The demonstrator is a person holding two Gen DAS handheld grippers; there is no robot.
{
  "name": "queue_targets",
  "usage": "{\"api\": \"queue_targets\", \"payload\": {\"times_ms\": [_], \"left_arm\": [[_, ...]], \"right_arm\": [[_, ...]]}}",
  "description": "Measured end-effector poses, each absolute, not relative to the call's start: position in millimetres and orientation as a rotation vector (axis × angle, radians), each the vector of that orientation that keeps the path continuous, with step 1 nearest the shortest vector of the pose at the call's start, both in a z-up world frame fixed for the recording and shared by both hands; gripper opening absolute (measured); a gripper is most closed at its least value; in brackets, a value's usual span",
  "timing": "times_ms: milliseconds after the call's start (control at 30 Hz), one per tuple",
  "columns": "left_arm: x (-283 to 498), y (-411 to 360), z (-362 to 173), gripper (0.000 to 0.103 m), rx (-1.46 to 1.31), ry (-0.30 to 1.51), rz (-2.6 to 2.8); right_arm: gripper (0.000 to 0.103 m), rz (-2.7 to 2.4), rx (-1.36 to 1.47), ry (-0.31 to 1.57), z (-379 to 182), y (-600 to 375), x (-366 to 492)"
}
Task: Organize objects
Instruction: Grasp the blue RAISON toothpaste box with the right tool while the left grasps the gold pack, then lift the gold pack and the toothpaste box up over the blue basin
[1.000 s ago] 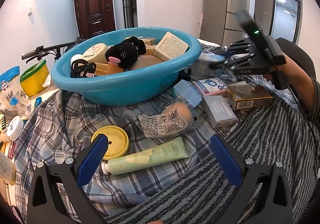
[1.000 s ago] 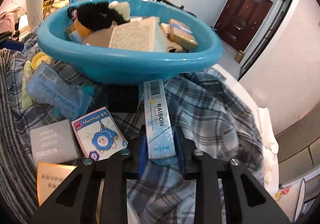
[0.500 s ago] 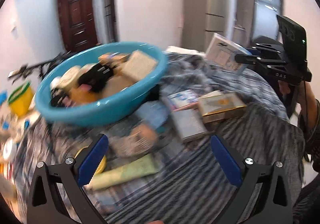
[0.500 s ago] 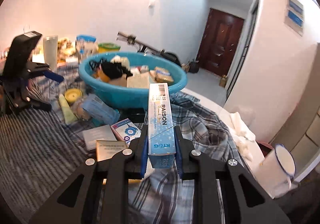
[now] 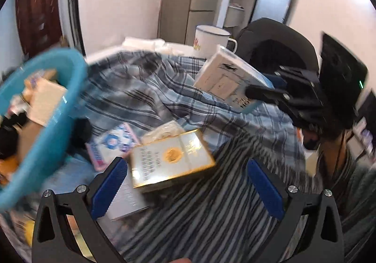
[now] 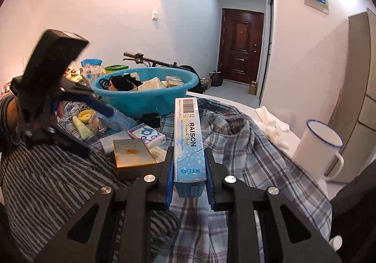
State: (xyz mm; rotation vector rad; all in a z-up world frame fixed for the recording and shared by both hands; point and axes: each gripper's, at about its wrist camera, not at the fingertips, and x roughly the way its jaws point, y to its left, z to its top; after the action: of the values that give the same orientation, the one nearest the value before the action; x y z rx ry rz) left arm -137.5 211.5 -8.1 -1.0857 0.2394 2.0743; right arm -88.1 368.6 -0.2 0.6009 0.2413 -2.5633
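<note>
The right gripper [image 6: 189,183] has its fingers clenched on a long blue carton [image 6: 189,143], held in the air at the lower middle of the right wrist view, so the step in hand looks like carrying it to the blue basin [image 6: 145,96], centre left. The left gripper [image 5: 185,189] hangs with fingers released above a gold box [image 5: 171,160]. Next, the carton should probably go over the basin rim and be let go.

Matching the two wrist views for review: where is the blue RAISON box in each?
Left wrist: RAISON box upper right, clamped in the right gripper.
Right wrist: RAISON box centre, between the jaws.
Shared landmark: gold box.
</note>
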Motion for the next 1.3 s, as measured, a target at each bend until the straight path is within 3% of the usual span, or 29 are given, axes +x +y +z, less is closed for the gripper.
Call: {"api": "queue_targets", "payload": {"times_ms": [567,633,833,1100,1300], "left_arm": [[-165.6,214.8,-48.9,0.103,-1.290,0.144,2.145],[-165.8,211.2,-46.3,0.092,-1.277,0.118,2.153],[-166.1,202.2,-40.2,0.092,-1.250,0.082,2.164],[-156.1,171.6,0.2,0.092,-1.140,0.014,2.238],[-144.7,114.2,65.4,0.092,-0.972,-0.043,2.428]], "right_arm": [[0.022,-2.544,0.591,0.179,-5.1,389.8,-85.8],[0.022,-2.546,0.595,0.182,-4.2,388.0,-85.3],[0.022,-2.554,0.595,0.216,3.9,380.1,-83.3],[0.022,-2.553,0.553,0.269,26.3,362.0,-80.5],[0.022,-2.530,0.462,0.273,61.4,337.2,-85.9]]}}
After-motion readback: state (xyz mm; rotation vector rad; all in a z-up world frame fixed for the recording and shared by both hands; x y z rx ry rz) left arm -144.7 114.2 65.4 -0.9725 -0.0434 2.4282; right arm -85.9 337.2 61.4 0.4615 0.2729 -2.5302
